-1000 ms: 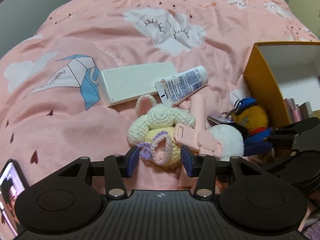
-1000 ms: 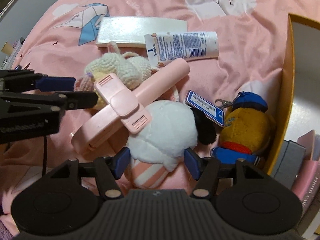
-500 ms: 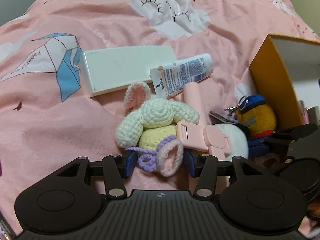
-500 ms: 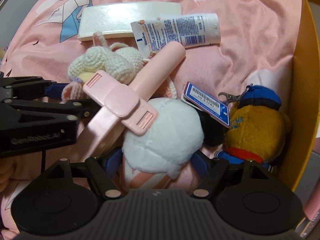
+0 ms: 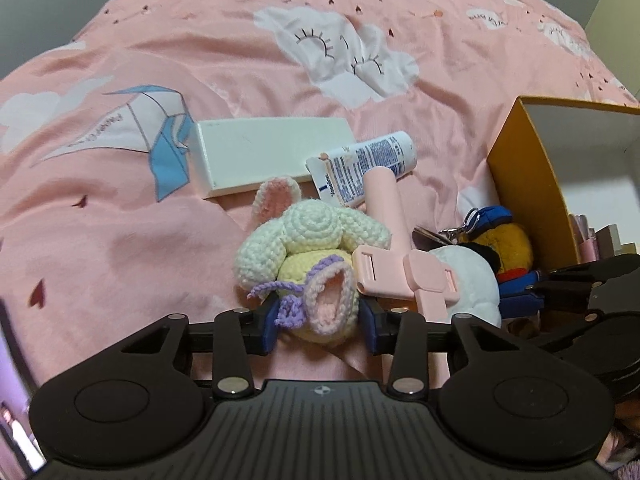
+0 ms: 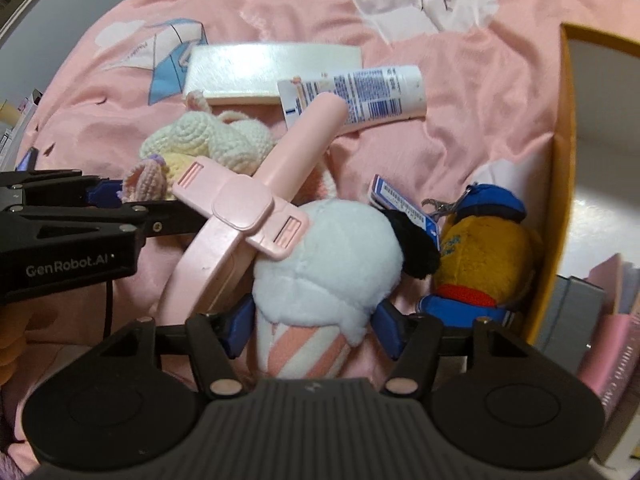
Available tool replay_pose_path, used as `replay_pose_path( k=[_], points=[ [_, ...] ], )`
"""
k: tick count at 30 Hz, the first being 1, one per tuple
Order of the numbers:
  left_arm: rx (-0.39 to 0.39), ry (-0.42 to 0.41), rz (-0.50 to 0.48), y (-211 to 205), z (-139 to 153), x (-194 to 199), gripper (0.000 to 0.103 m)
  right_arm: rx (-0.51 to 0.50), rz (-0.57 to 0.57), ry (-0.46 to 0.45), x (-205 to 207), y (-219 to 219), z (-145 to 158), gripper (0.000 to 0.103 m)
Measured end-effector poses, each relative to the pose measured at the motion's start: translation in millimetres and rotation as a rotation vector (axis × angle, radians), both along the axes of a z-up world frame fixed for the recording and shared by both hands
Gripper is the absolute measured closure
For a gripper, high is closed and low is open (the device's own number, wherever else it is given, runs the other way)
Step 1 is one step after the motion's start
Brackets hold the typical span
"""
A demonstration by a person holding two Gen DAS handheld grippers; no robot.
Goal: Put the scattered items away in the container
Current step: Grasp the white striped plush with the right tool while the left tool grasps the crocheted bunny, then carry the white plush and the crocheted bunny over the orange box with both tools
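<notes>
My left gripper point(image 5: 320, 326) has closed around the crocheted bunny point(image 5: 308, 248), its blue pads pressing the yellow body and pink ear. My right gripper point(image 6: 312, 326) straddles the white plush point(image 6: 328, 256) with its striped pink base, pads close against it. A pink handled tool point(image 6: 256, 200) lies across both toys. A lotion tube point(image 6: 360, 92), a white flat box point(image 6: 272, 70) and a yellow duck keychain plush point(image 6: 484, 256) lie on the pink bedspread. The yellow cardboard box point(image 6: 564, 184) stands at the right.
Books or small boxes point(image 6: 600, 312) stand inside the yellow container at its near end. The left gripper body point(image 6: 72, 236) shows in the right wrist view, close beside the pink tool. The pink bedspread point(image 5: 120, 240) spreads left and far.
Both grippers moved forward and down onto their toys. The left jaws narrowed onto the bunny; the right jaws closed in around the white plush.
</notes>
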State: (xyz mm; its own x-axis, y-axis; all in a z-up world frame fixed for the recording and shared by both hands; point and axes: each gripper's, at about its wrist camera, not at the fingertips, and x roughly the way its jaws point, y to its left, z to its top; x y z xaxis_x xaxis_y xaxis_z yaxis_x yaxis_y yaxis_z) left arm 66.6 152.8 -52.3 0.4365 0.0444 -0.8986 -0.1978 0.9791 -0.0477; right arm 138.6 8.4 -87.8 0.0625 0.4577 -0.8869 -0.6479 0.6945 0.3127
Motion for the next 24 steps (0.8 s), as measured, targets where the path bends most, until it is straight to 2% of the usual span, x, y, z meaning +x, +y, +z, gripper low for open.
replay_pose_path(
  k=[9,13,19,24],
  points=[
    [0.045,-0.104,0.025,-2.3,32.0,-15.3,0.059,-0.038,-0.017,-0.213,-17.7,-7.9,21.3,0.04],
    [0.067,-0.161,0.007,-11.6,47.3,-19.1,0.059,-0.052,-0.018,-0.345,-26.9,-16.0,38.6,0.04],
    [0.017,-0.241,-0.023,-20.6,66.3,-22.2,0.059,0.017,-0.047,-0.374,-27.6,-31.9,58.9,0.04],
    [0.005,-0.304,-0.051,-33.6,80.4,-22.5,0.059,0.099,-0.114,-0.34,-19.5,-55.3,76.4,0.04]
  ],
)
